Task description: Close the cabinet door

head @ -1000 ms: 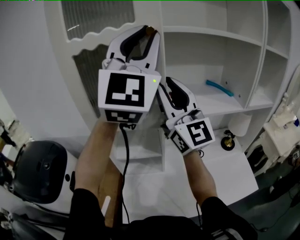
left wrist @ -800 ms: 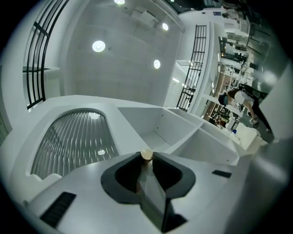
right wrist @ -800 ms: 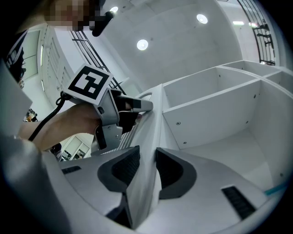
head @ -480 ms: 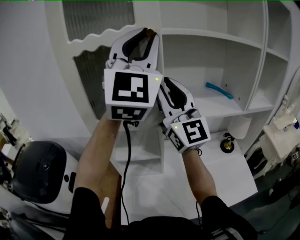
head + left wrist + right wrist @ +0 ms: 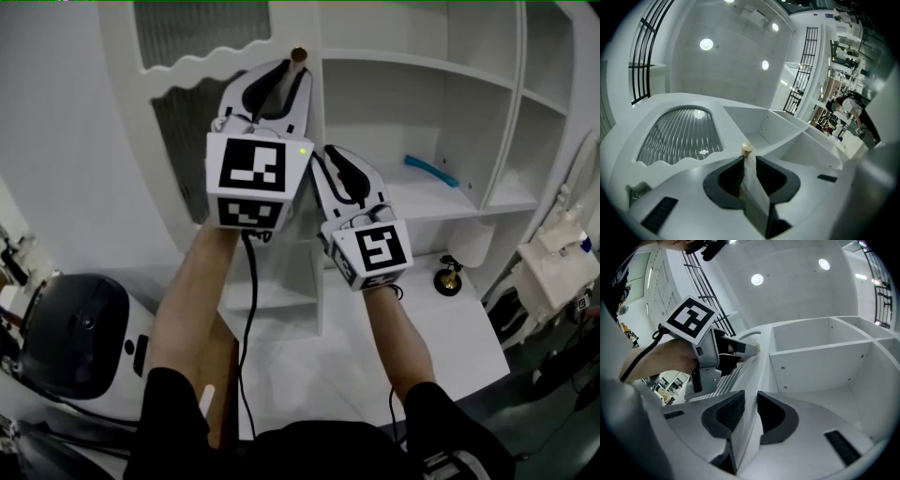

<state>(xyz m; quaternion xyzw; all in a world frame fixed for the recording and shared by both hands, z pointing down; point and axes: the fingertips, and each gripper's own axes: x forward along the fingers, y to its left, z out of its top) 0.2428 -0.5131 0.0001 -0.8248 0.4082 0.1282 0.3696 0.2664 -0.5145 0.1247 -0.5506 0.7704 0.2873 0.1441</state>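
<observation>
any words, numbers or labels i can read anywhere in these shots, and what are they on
No readable text in any view.
Left marker cube: black-and-white square pattern only, no letters or digits.
Right marker cube: also a pattern only.
White equipment at the right edge: small blue patch, too small to read.
Cabinet: plain white, no print visible.

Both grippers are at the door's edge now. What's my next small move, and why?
Probably ease the cabinet door in toward the shelves, both hands together. Its edge sits between the jaws of the left gripper by the knob. The right gripper has just been closing its jaws on that edge lower down, and the door stands open.
</observation>
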